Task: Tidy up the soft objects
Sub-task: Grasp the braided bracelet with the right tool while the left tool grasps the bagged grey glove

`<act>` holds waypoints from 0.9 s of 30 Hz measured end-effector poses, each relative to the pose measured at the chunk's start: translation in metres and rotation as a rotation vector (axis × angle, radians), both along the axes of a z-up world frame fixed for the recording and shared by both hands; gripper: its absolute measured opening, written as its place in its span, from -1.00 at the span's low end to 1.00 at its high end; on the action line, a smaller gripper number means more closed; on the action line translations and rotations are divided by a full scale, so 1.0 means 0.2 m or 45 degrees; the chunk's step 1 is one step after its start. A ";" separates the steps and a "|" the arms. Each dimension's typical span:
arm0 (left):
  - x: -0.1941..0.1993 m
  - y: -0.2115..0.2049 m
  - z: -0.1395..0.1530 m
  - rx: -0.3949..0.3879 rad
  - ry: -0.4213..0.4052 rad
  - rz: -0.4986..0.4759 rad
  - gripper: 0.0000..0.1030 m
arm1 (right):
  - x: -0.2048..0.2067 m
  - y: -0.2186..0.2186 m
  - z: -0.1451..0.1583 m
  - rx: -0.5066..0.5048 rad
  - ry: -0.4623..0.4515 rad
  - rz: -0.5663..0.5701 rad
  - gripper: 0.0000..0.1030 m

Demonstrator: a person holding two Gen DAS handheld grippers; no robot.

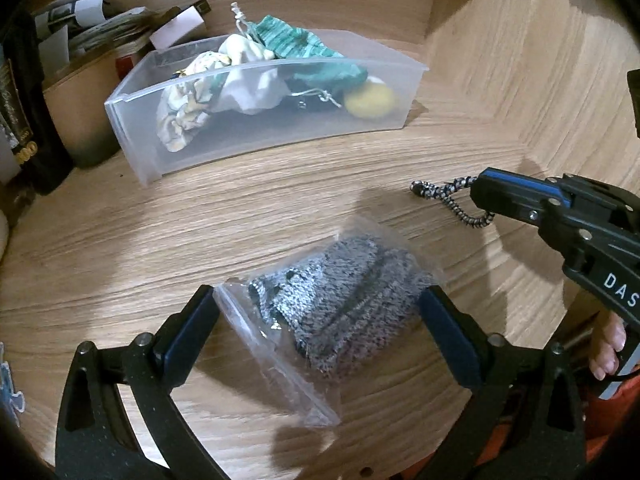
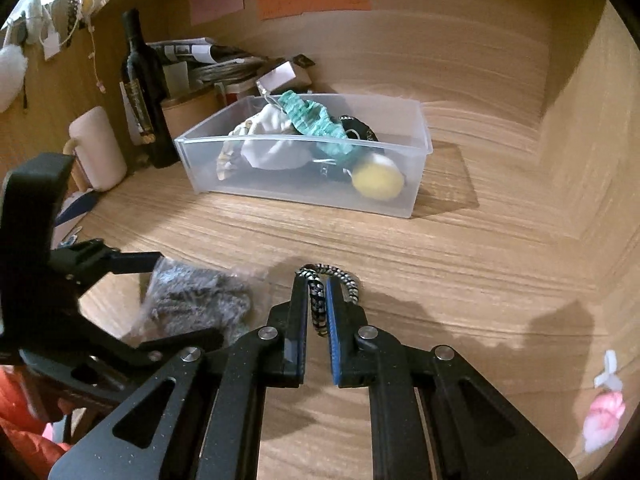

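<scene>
A clear plastic bag with grey knit fabric (image 1: 340,304) lies on the wooden desk between the fingers of my left gripper (image 1: 316,308), whose jaws touch the bag's two sides; it also shows in the right wrist view (image 2: 196,304). My right gripper (image 2: 318,300) is shut on a black-and-white patterned hair tie (image 2: 318,304), seen from the left wrist view too (image 1: 452,196). A translucent plastic bin (image 1: 256,136) at the back holds a teal knit piece (image 1: 316,56), white and patterned cloths and a yellow ball (image 2: 376,182).
A dark bottle (image 2: 142,92), a cardboard tube (image 2: 192,114), stacked papers and a white mug (image 2: 98,148) crowd the back left. Wooden walls close in behind and to the right. A pink soft thing (image 2: 604,416) lies at the far right.
</scene>
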State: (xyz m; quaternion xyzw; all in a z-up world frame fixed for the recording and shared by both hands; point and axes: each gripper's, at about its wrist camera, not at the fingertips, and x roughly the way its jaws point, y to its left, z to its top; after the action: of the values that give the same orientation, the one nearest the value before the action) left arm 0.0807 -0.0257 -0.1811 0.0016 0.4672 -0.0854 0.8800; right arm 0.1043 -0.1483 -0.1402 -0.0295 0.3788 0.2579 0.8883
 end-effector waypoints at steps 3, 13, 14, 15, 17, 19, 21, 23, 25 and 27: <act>0.00 -0.01 0.01 0.015 -0.014 -0.030 0.41 | -0.01 -0.02 0.01 0.013 -0.004 -0.008 -0.84; 0.00 -0.01 0.06 -0.006 -0.057 -0.052 -0.31 | 0.00 -0.03 0.04 0.031 -0.040 -0.026 -0.84; 0.00 0.00 0.07 -0.001 -0.069 -0.042 -0.33 | 0.00 -0.03 0.05 0.024 -0.044 -0.029 -0.84; 0.01 0.01 0.07 -0.001 -0.074 -0.039 -0.34 | 0.01 -0.03 0.04 0.010 -0.045 -0.027 -0.84; 0.01 0.03 0.09 0.000 -0.089 -0.025 -0.35 | 0.02 -0.04 0.03 -0.018 -0.037 -0.035 -0.84; 0.01 0.05 0.10 -0.001 -0.098 -0.020 -0.37 | 0.05 -0.05 0.00 -0.042 -0.004 -0.040 -0.78; 0.02 0.07 0.11 0.000 -0.111 -0.012 -0.37 | 0.08 -0.06 -0.03 -0.060 0.033 -0.031 -0.54; 0.03 0.08 0.13 0.000 -0.129 -0.002 -0.37 | 0.11 -0.07 -0.07 -0.087 0.053 -0.030 -0.47; 0.04 0.10 0.15 0.001 -0.146 0.008 -0.37 | 0.14 -0.07 -0.10 -0.108 0.082 -0.021 -0.47; 0.04 0.11 0.16 0.000 -0.161 0.014 -0.37 | 0.17 -0.06 -0.12 -0.129 0.098 -0.013 -0.47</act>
State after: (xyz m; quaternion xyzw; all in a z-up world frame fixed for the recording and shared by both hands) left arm 0.0896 -0.0030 -0.1485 0.0044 0.4106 -0.0800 0.9083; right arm 0.1385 -0.1594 -0.1635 -0.0626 0.4256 0.2347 0.8717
